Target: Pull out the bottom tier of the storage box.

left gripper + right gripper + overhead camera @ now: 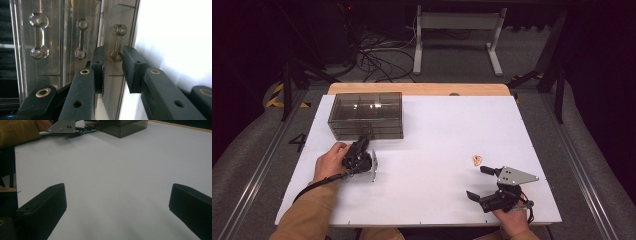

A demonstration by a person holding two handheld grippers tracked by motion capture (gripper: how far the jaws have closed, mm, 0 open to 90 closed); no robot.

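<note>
A smoky see-through drawer box (366, 114) stands at the back left of the white table (437, 135). My left gripper (361, 144), rolled on its side, points at the box's front. In the left gripper view its jaws (113, 53) flank one clear drawer handle (116, 42), with a little gap showing on both sides; two more handles (81, 38) lie beside it. My right gripper (477, 183) rests near the front right edge, its jaws (118, 188) wide open over bare table. A small orange piece (477, 160) lies just beyond it.
The right gripper view has the box (122, 127) and the left gripper's grey plate (62, 126) far off across the table. Behind the table a wooden strip (422, 89) marks its far edge, with cables and a white desk frame (457, 35) on the floor beyond.
</note>
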